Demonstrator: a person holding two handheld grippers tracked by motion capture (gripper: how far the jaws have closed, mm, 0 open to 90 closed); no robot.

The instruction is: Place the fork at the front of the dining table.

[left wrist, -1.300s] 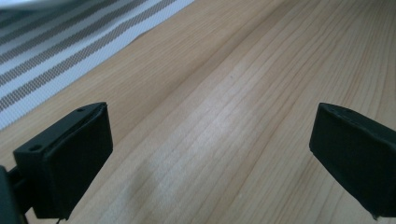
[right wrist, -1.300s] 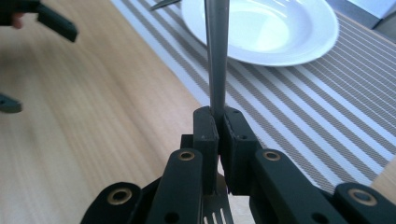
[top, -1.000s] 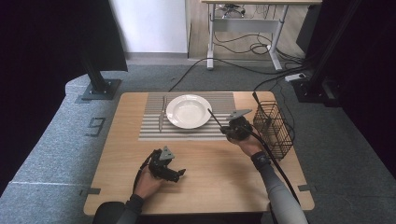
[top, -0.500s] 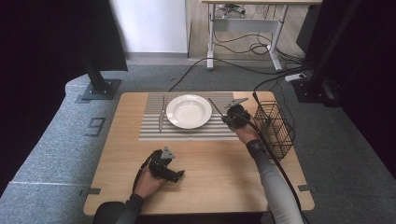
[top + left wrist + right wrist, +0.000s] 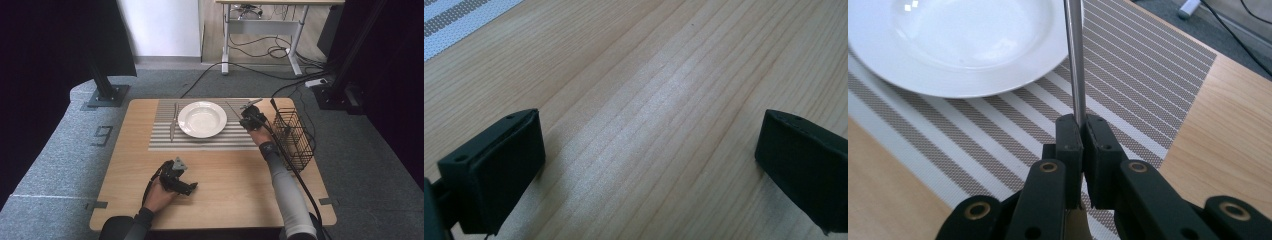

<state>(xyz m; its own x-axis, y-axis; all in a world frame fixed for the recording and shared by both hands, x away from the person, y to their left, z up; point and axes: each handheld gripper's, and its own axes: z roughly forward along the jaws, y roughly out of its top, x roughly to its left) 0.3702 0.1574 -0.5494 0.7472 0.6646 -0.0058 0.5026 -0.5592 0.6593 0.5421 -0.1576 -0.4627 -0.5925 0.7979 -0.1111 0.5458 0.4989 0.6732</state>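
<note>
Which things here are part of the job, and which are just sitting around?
Likely in play: right claw, shut on a metal utensil; plate; striped placemat; utensil left of the plate; wire basket.
Idle: left claw, open over bare table; floor cables; desk behind.

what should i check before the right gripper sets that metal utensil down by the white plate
1. Grip: right gripper jaws shut on the thin silver metal utensil: ok.
2. Which utensil it is: its end is out of frame: cannot tell.
3. Landing spot: striped placemat right of the round white plate is bare: ok.
4. Other silver utensil lies left of the plate, apart: ok.
5. Black wire basket stands clear, right: ok.
6. Left gripper open over bare wooden table: ok.
</note>
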